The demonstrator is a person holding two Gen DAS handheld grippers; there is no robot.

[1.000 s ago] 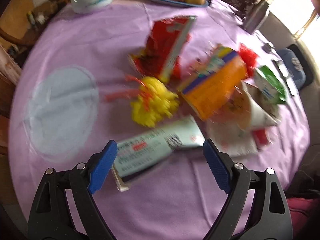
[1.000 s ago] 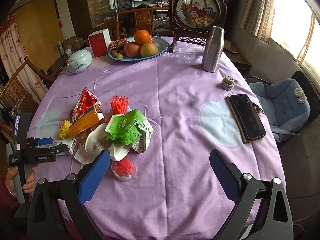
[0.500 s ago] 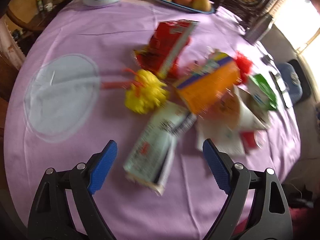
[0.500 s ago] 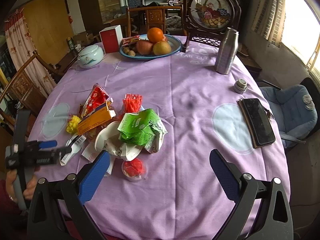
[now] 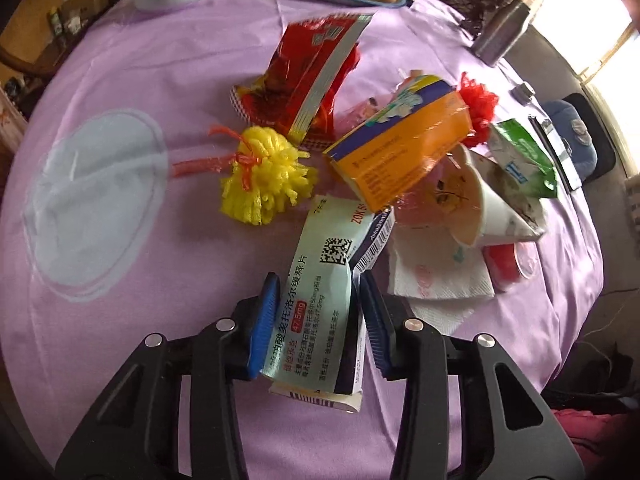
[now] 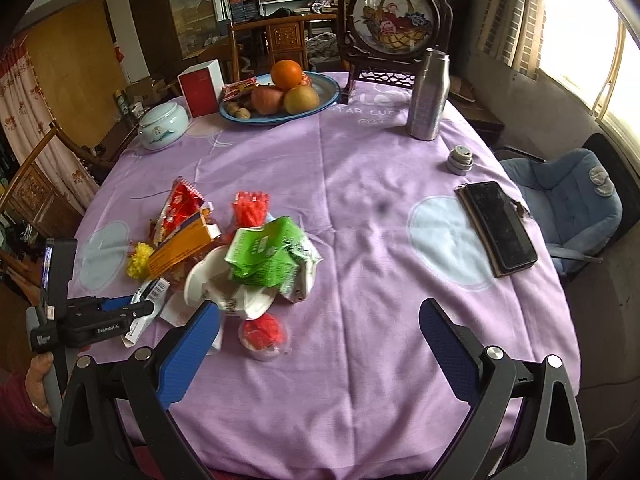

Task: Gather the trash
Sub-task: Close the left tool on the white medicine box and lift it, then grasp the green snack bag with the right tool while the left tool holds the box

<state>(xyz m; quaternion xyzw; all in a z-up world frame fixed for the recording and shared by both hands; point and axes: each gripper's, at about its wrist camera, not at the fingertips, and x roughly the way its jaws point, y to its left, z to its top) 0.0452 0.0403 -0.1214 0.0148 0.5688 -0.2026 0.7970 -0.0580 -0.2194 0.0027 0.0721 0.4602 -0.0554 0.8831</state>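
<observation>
The left tool (image 5: 318, 320) is closing, its blue pads (image 5: 264, 320) drawn in against the two long sides of a pale green medicine box (image 5: 324, 276), which sits between them; the left pad touches the box's edge and the right one lies just beside the other. The box lies flat on the purple-clothed worktop (image 5: 140, 80), its long axis running away from the tool, the near end poking out toward the camera and the far end tucked under an orange carton (image 5: 400, 152) at the edge of the trash heap. A yellow pom-pom (image 5: 268, 176) lies just beside it on the left. The right tool (image 6: 320, 344) hangs with jaws spread wide and empty above the worktop, near a small cup of red scraps (image 6: 262, 334).
</observation>
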